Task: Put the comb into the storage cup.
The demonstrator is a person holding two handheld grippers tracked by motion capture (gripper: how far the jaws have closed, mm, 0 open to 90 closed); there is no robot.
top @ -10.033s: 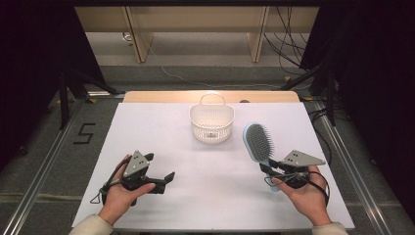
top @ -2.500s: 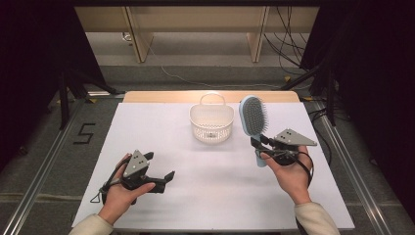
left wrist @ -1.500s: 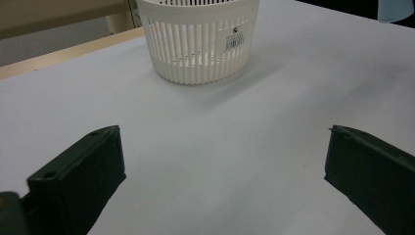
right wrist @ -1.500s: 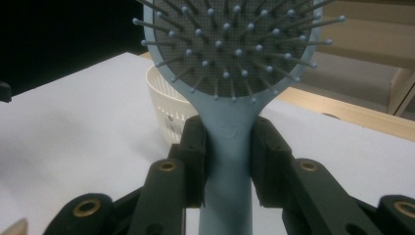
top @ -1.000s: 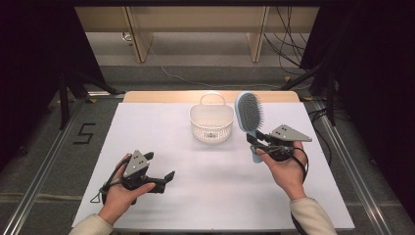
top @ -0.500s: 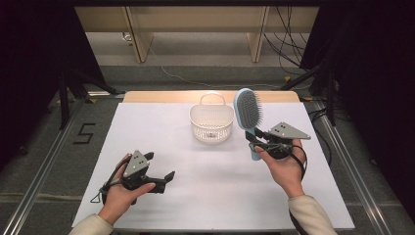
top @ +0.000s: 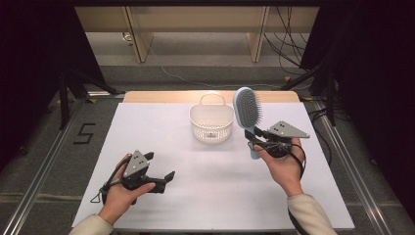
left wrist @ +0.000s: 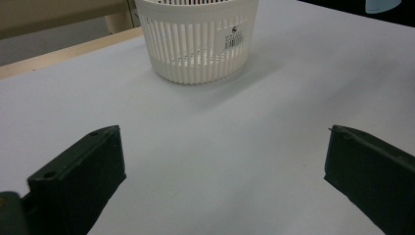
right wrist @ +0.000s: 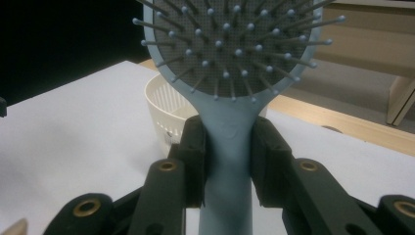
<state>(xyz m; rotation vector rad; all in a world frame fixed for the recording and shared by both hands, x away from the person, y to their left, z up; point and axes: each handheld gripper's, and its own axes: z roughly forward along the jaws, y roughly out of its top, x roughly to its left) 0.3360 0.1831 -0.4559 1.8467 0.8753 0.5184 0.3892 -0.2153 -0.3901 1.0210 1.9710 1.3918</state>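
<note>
A pale blue hairbrush (top: 247, 110) with grey bristles stands upright in the air, just right of a white slotted basket (top: 211, 123) at the back middle of the table. My right gripper (top: 254, 139) is shut on the brush's handle (right wrist: 226, 147), with both pads pressed on its neck below the bristle head (right wrist: 230, 44). Behind the brush in the right gripper view is the basket (right wrist: 164, 115). My left gripper (top: 159, 171) rests open on the table at the front left, nothing between its jaws. It faces the basket (left wrist: 198, 41).
The white table top (top: 147, 132) has a wooden strip (top: 161, 97) along its far edge. Metal rails (top: 44, 161) run along both sides. Cables (top: 288, 29) lie on the floor beyond the table, with dark space to the left and right.
My right gripper has carried the hairbrush up off the table and leftward toward the basket, turning it upright. Over the last second it has hardly shifted. The left gripper has stayed put.
</note>
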